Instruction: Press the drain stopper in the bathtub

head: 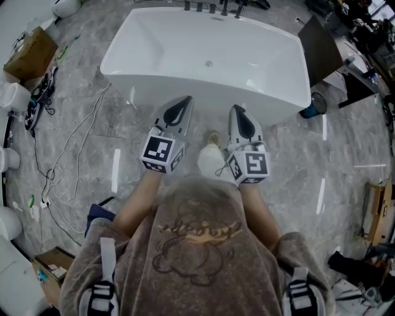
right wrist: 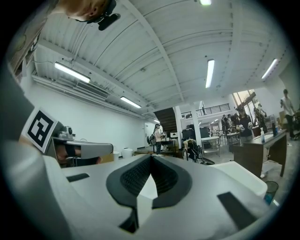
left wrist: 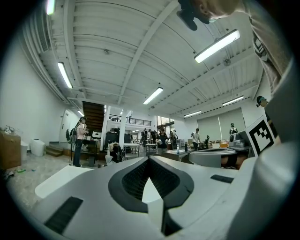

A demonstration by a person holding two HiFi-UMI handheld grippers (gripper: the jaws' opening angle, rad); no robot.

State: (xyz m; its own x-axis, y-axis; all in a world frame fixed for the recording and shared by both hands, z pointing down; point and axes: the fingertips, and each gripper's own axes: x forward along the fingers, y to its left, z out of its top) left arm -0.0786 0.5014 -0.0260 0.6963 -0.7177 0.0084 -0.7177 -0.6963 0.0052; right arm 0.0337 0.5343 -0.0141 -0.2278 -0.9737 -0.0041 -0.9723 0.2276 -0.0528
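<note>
The grey marbled stone floor (head: pixel 296 166) spreads out on every side of the two grippers. Straight ahead of their tips stands the big white freestanding rectangular bathtub (head: pixel 203 86), with its near wall just beyond them. The basin is dry and bare as far as I can see. A row of dark metal taps (head: pixel 213 7) sits on the rim farthest from the grippers. Off to the left gripper's outer side, thin white cables (head: pixel 80 142) trail across the floor. The person holds both tools close to the chest and side by side, outside the tub and not reaching over its rim. The left gripper (head: pixel 183 105) has its grey jaws brought together at the tips, with only a small empty hollow behind them and nothing in it. The right gripper (head: pixel 236 110) is the same: tips meeting, nothing held. The small round silvery drain stopper (head: pixel 208 63) sits in the tub's floor, ahead of both grippers and roughly between their lines, well apart from either tip. From where I stand, the job looks hardly begun. Nothing touches the stopper, so the reach into the basin and the press itself are both left to do.
</note>
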